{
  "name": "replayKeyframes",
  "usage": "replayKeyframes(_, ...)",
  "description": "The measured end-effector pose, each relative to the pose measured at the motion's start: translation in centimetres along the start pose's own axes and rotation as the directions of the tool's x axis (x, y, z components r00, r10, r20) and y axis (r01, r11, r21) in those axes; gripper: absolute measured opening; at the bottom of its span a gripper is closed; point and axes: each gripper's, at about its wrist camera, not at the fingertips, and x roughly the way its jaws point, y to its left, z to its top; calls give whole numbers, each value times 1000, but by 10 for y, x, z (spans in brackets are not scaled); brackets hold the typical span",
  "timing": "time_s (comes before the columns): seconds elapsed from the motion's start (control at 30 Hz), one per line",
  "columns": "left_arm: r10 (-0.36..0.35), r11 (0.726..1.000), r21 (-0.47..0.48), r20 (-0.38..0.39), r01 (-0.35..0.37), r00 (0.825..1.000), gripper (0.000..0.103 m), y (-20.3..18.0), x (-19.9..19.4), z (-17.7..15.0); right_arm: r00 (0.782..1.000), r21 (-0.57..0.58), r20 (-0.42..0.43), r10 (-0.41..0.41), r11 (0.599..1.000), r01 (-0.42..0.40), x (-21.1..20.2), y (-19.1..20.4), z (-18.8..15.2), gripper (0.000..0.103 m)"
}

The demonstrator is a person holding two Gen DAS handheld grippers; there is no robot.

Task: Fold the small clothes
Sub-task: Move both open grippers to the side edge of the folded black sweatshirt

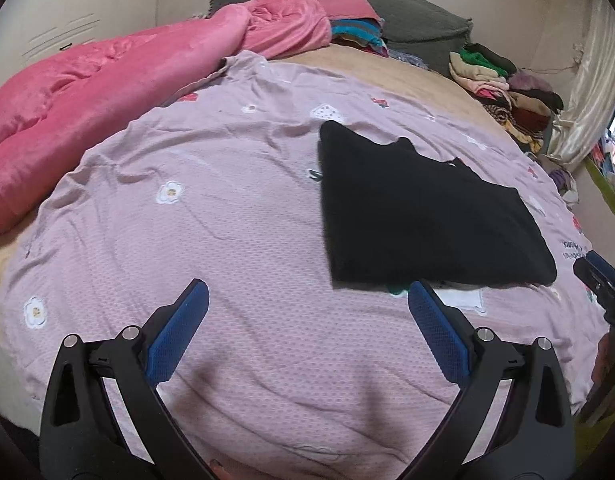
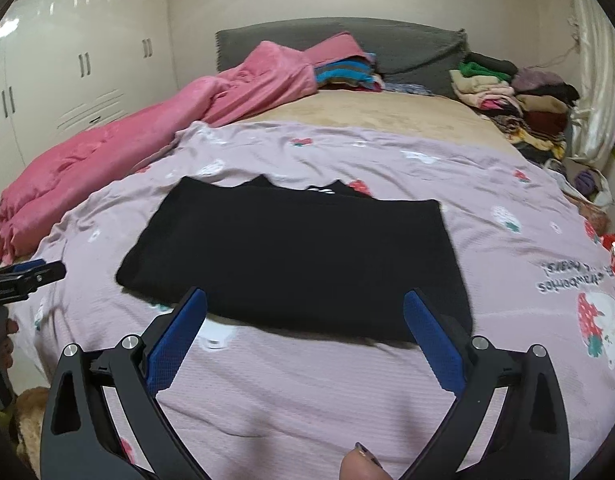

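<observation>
A black garment (image 2: 295,256), already doubled into a rough rectangle with its neckline at the far edge, lies flat on a lilac strawberry-print bedspread (image 2: 307,392) as a person holds two handheld grippers above the near side of the bed. The right gripper (image 2: 305,334) hangs at the garment's near hem, jaws spread wide and holding nothing; the left gripper (image 1: 307,320) hovers over bare bedspread off the garment's left side, its right-hand pad just over the near corner, jaws likewise apart and empty. The cloth looks soft, light and limp, likely a knit that will sag and drag its lower layer if lifted at one point, so the sensible holds are the two near corners or the two ends of one side edge, pinching all layers together. The dark fabric hides its own creases, so how many layers lie stacked cannot be told. The left wrist view shows the garment's left edge and the open spread beside it, with the other gripper's tip entering from the right. The right wrist view alone shows the full width of the fold, the printed lettering on the spread, a fingertip (image 2: 361,464) at the bottom edge, a pink quilt (image 2: 147,136) and stacked clothes (image 2: 519,100) beyond.
</observation>
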Motion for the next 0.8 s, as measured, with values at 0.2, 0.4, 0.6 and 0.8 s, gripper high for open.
replayKeyframes(0.2,41,999,-5,3,-41,999,93,13,2,0,999,-51,-20,47,998,-48,12,32,3,98)
replayKeyframes(0.4,54,998,-28,-1,-54,999,93,26,6,6,996,-120,-47,82,989,-87,27,63,2,98)
replayKeyframes(0.6,74,997,-15,3,-74,997,93,27,11,16,994,-201,-68,86,975,-98,44,91,-2,98)
replayKeyframes(0.8,89,996,13,3,-89,996,93,23,18,26,993,-281,-90,75,955,-97,61,114,-8,98)
